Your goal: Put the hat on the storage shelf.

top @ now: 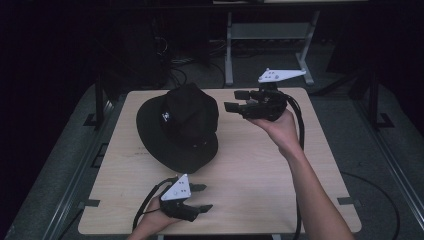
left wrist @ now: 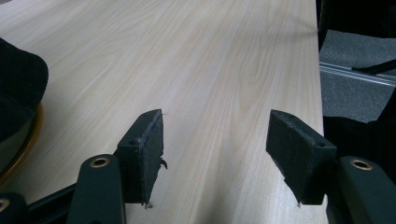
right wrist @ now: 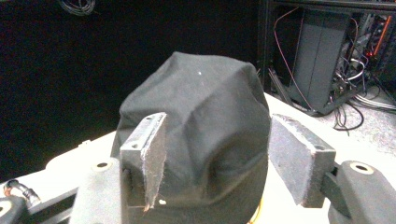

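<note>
A black wide-brimmed hat (top: 179, 125) with a small white logo rests on the wooden table (top: 250, 175), left of centre. My right gripper (top: 235, 101) hovers open just to the right of the hat's crown, jaws pointing at it. In the right gripper view the crown (right wrist: 201, 121) rises beyond the two spread pads with nothing between them. My left gripper (top: 201, 198) is open near the table's front edge, below the hat's brim. In the left gripper view the brim (left wrist: 18, 88) sits at the left edge, apart from the jaws.
Bare wood lies to the right of the hat and in front of it. Behind the table stand a white metal frame (top: 270, 35) and cables on the dark floor. A yellowish rim (left wrist: 25, 144) peeks out under the hat's brim.
</note>
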`<state>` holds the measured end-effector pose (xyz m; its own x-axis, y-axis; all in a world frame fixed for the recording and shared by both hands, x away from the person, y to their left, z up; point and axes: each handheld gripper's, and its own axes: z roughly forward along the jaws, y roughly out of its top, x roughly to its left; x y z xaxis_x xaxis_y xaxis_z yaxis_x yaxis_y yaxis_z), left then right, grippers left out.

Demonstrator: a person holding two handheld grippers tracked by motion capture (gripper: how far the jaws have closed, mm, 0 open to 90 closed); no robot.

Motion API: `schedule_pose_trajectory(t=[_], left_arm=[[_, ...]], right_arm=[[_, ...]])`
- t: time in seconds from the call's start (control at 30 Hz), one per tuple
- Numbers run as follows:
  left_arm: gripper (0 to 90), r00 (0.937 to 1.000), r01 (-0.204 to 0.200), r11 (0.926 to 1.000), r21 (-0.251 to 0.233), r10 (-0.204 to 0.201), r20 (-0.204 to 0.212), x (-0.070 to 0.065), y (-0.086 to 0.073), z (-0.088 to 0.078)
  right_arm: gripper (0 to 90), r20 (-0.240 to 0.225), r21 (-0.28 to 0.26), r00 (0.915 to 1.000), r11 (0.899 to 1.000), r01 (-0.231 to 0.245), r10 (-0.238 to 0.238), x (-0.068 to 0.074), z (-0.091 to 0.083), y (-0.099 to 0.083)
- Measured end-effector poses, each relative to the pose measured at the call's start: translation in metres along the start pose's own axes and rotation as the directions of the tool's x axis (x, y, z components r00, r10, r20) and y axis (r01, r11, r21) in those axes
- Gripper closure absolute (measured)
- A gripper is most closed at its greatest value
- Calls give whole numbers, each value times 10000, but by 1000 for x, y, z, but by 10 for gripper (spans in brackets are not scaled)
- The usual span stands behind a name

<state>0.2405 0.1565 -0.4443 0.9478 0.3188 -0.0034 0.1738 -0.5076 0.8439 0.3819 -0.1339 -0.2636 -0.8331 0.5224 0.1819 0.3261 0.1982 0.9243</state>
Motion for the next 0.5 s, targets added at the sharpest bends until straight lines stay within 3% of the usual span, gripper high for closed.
schedule_pose_trajectory(t=[0.5], left_arm=[[357, 10000, 27, 10000, 29, -27, -93, 2, 0, -1]], right_arm=[[335, 239, 108, 9985, 9987, -501, 498, -8, -29, -38]])
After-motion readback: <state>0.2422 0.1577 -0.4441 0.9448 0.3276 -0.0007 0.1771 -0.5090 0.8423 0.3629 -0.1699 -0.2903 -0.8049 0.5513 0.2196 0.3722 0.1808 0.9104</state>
